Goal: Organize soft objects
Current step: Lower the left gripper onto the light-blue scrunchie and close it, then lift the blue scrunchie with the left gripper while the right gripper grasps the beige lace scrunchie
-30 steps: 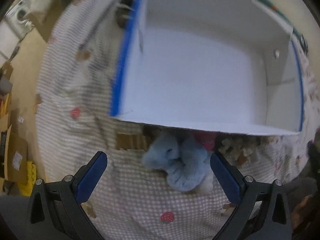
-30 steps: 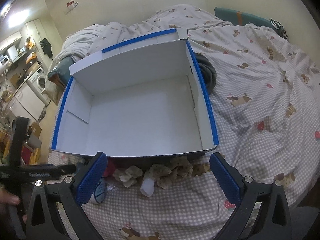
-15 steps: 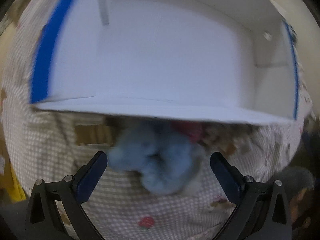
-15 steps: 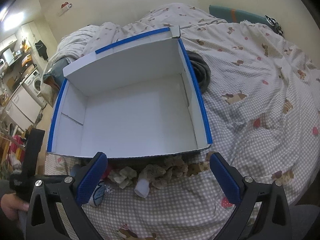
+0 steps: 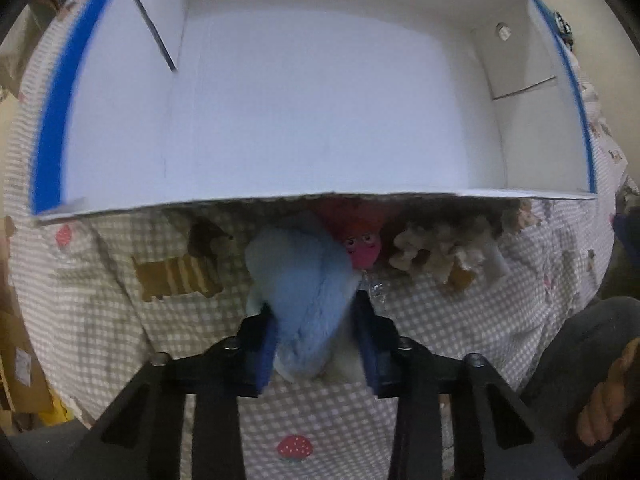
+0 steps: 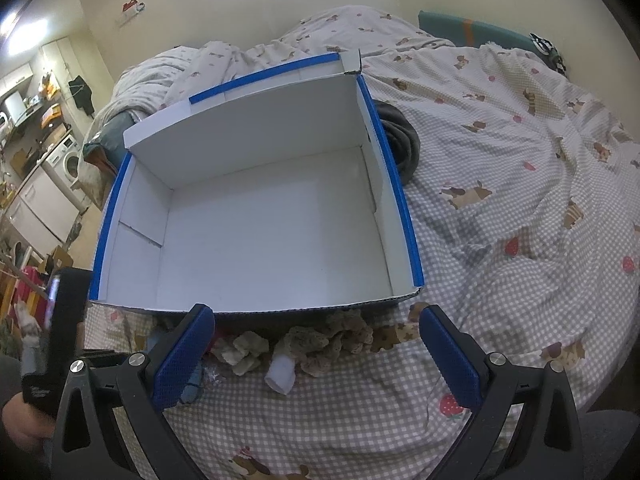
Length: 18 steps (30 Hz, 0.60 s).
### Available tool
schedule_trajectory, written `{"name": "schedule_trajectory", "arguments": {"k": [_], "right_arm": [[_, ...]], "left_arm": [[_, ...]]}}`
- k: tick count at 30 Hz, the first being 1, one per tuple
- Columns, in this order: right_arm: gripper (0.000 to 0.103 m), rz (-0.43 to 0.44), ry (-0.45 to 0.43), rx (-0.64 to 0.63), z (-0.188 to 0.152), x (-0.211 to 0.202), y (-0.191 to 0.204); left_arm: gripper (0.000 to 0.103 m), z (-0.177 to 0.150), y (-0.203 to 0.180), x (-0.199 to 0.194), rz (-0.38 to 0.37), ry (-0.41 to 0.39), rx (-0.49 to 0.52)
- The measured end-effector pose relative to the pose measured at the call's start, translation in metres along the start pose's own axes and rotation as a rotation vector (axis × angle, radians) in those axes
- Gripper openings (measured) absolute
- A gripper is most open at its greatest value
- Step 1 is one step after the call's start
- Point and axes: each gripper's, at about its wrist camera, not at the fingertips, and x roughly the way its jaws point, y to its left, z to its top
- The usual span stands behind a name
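A fluffy light-blue plush toy (image 5: 304, 280) lies on the checked bedspread just in front of a white cardboard box (image 5: 320, 100) with blue-taped edges. My left gripper (image 5: 314, 308) points steeply down over it. Its jaws are closing and both pads press into the plush's sides. A pink and red plush (image 5: 362, 250) sits right behind the blue one, against the box wall. My right gripper (image 6: 316, 316) hovers open over the box's near edge, nothing between its fingers. The box (image 6: 272, 232) holds nothing.
Beige lacy cloth pieces (image 6: 320, 340) and a small white roll (image 6: 282, 372) lie in front of the box. A dark bundle (image 6: 400, 136) sits behind the box's right wall. The rumpled bedspread (image 6: 520, 200) stretches away to the right. A person's hand (image 5: 604, 404) shows at the edge.
The left gripper has come down over the blue plush, and its jaws have gone from wide apart to squeezing the toy. The right gripper has stayed where it was.
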Motion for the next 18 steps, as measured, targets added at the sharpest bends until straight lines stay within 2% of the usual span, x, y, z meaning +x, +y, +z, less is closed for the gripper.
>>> {"name": "schedule_trajectory", "arguments": {"k": [4,5,7,13,18], "right_arm": [[0.103,0.003,-0.004,0.004,0.000,-0.001,-0.001],[0.103,0.004,-0.005,0.007,0.000,-0.001,-0.002],[0.103,0.011,-0.001,0.015,0.000,-0.001,-0.004],[0.103,0.051,0.034,0.028,-0.001,0.005,-0.005],[0.103,0.161,0.133,0.115,-0.005,0.019,-0.018]], "left_arm": [[0.029,-0.008,0.009,-0.040,-0.050,-0.059,-0.029],[0.029,0.004,0.008,-0.056,-0.056,-0.069,-0.038],[0.028,-0.003,0.022,-0.076,-0.063,-0.097,-0.065],[0.028,-0.012,0.045,-0.088,-0.040,-0.107,-0.137],[0.028,-0.013,0.044,-0.075,-0.032,-0.102,-0.174]]}}
